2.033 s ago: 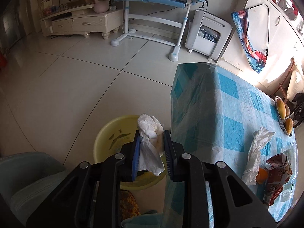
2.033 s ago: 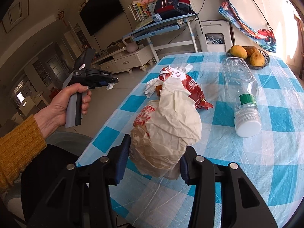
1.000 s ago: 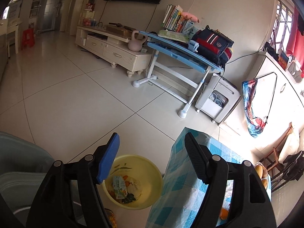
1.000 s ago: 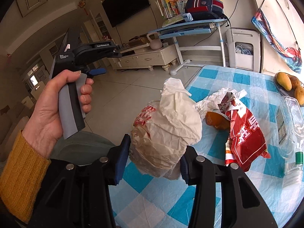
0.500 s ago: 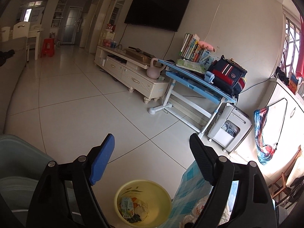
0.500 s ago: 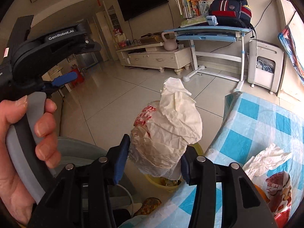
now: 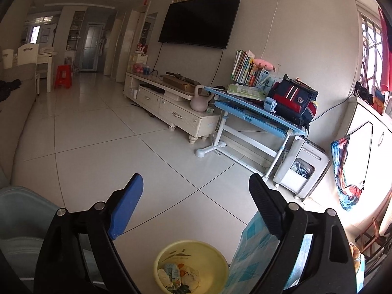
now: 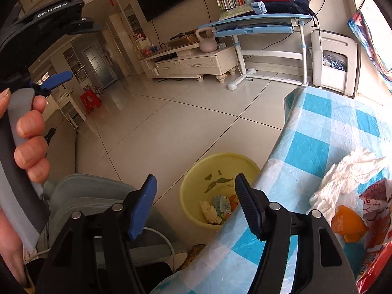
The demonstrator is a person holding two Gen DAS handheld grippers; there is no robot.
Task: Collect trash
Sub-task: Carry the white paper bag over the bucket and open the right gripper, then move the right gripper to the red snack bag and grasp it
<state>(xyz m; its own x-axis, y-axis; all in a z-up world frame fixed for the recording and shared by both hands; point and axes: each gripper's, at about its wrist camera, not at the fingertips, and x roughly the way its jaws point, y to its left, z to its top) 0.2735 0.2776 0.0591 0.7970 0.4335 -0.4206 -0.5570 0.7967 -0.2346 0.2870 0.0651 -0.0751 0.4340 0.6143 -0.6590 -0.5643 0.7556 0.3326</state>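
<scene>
Mid-drop step — the right gripper [image 8: 194, 199] and left gripper [image 7: 196, 202] have both just been opening, nothing between their jaws above the yellow basin [image 8: 196, 171], so next up is probably the crumpled tissue [image 8: 343, 171] on the table

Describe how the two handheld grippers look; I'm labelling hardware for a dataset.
Both grippers, left and right, have black frames with silver pivot bolts, one blue pad and one black ribbed pad. Seen from the right wrist, the left one has a grey handle, blue trigger and white "GenRobot.AI" lettering.
</scene>
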